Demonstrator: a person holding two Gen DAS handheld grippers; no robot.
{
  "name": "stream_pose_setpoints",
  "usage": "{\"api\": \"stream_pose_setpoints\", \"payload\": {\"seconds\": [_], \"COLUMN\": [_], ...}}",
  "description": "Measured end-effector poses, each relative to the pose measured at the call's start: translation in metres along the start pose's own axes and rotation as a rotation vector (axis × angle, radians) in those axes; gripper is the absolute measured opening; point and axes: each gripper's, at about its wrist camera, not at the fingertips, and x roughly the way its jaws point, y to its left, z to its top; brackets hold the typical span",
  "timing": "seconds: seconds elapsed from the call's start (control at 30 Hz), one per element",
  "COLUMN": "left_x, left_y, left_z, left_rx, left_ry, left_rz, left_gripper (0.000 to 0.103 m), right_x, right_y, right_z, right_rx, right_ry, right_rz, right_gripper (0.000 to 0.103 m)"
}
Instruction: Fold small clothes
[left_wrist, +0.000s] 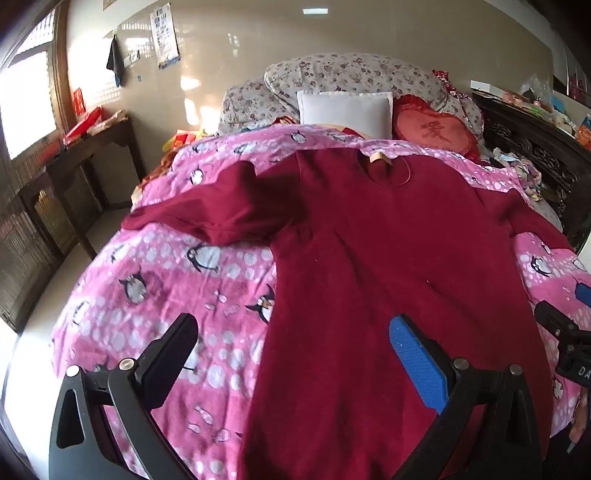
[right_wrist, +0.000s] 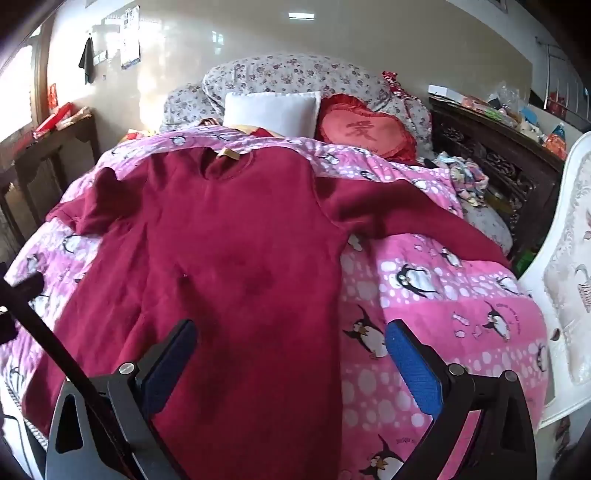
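Observation:
A dark red long-sleeved top (left_wrist: 388, 258) lies spread flat, collar away from me, on a pink penguin blanket (left_wrist: 147, 280). Its left sleeve (left_wrist: 207, 214) stretches out to the left. My left gripper (left_wrist: 295, 339) is open and empty above the top's lower left edge. In the right wrist view the top (right_wrist: 229, 258) fills the middle, and its right sleeve (right_wrist: 406, 218) runs out to the right. My right gripper (right_wrist: 291, 343) is open and empty above the top's lower right edge. The right gripper also shows at the left wrist view's right edge (left_wrist: 565, 332).
A white pillow (left_wrist: 347, 110), a red heart cushion (left_wrist: 436, 129) and a floral quilt (left_wrist: 332, 77) lie at the bed head. A dark wooden table (left_wrist: 85, 155) stands left. A carved dark cabinet (right_wrist: 495, 155) and a white padded headboard (right_wrist: 565, 258) stand right.

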Motion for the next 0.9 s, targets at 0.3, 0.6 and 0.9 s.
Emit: {"api": "stream_pose_setpoints", "payload": {"seconds": [0.3,0.6,0.9], "left_x": [0.011,0.016,0.023], "left_y": [-0.008,-0.012,-0.014], "left_z": [-0.004,-0.003,-0.002], "left_rx": [-0.008,-0.008,-0.011], "left_ry": [0.022,0.025,0.036], "left_rz": [-0.011,-0.03,-0.035], "left_gripper": [0.103,0.103,0.103], "right_x": [0.004,0.013,0.019], "right_y": [0.006,0.005,0.006], "right_z": [-0.001,-0.003,-0.002], "right_rx": [-0.039,-0.031,-0.024], "right_ry": [0.015,0.046,0.078], "right_rz": [-0.014,0.023,0.019], "right_gripper": [0.103,0.103,0.103]}}
